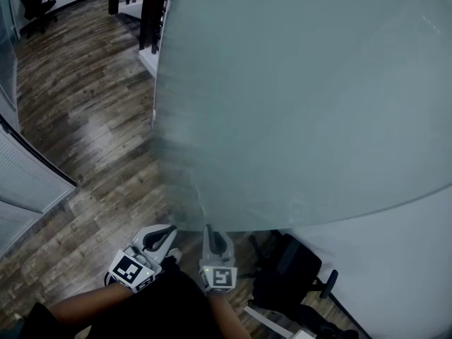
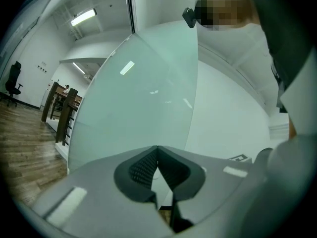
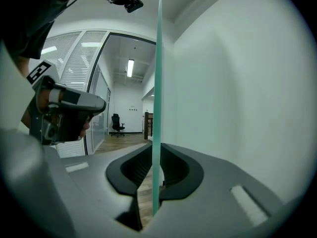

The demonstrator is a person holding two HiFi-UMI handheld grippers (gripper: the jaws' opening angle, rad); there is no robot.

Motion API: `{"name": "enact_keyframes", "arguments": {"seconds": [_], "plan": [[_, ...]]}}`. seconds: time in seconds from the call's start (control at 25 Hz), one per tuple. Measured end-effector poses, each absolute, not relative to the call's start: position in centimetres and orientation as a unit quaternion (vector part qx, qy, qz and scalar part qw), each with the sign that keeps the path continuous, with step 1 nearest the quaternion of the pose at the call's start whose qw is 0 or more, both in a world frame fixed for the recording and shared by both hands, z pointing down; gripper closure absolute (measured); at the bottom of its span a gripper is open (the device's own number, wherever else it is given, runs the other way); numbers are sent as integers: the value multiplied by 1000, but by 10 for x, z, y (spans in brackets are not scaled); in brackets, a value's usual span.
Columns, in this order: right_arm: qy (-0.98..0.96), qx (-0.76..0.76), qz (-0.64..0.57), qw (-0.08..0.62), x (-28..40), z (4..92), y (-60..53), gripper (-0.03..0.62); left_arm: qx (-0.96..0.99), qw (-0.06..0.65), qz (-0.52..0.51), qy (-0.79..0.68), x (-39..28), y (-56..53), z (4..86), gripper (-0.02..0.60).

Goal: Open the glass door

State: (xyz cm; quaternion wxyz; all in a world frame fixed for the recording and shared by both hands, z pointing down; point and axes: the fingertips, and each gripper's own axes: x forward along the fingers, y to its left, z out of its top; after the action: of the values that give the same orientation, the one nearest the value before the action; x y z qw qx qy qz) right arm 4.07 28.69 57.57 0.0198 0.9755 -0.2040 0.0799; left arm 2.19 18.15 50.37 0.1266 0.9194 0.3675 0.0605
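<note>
The right gripper (image 3: 154,163) clamps the glass door (image 1: 282,104) by its edge, likely to swing it; left gripper (image 2: 157,151), 9 o'clock, closed, empty.

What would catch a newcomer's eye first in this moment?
The big frosted glass door fills most of the head view, with wood floor at its left. At the bottom of that view the right claw is closed on the pane's thin green edge, seen edge-on in the right gripper view. The left claw sits just left of it, shut and empty.
</note>
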Motion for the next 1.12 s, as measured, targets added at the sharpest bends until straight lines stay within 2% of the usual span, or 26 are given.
{"name": "enact_keyframes", "arguments": {"seconds": [0.68,1.12], "plan": [[-241,969,58,0,90,564,378,540,920,125,62,366,60,251,506,581],[-234,970,65,5,125,562,424,531,918,113,93,368,77,260,522,581]]}}
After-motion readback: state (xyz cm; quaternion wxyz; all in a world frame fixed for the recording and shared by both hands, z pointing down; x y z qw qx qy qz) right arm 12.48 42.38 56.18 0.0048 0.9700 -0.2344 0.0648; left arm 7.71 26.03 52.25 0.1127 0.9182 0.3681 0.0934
